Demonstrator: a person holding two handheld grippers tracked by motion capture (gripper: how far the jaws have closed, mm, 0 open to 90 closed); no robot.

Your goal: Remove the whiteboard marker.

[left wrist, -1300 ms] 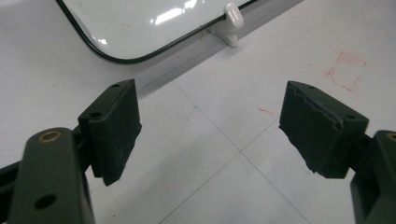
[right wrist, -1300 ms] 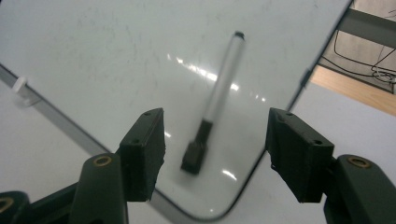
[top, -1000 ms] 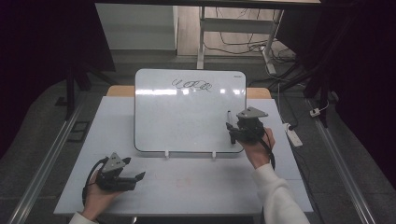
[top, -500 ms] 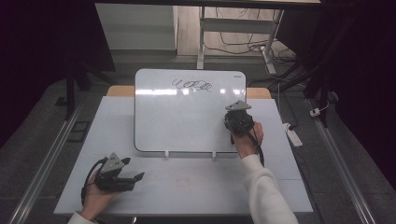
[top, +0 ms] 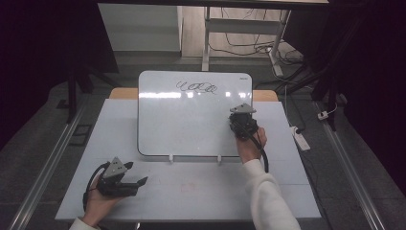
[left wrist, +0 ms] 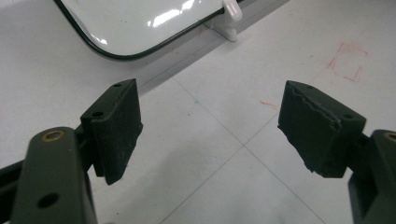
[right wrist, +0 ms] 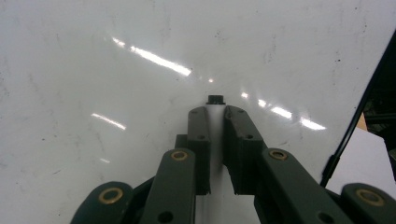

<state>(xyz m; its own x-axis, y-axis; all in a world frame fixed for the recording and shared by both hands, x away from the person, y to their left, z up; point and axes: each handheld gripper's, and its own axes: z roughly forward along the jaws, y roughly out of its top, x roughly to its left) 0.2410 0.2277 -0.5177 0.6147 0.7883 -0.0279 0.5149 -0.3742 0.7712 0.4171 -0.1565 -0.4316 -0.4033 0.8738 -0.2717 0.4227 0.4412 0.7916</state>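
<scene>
Two grippers work at one table bearing one whiteboard. Nearest, the left gripper rests low on the tabletop in the person's hand, its jaws spread wide with nothing between them. Farther off, the right gripper points at the board's right part; its jaws have just been closing and now clamp a white marker with a black tip, held against the glossy surface. One dark scribble sits near the board's top edge.
</scene>
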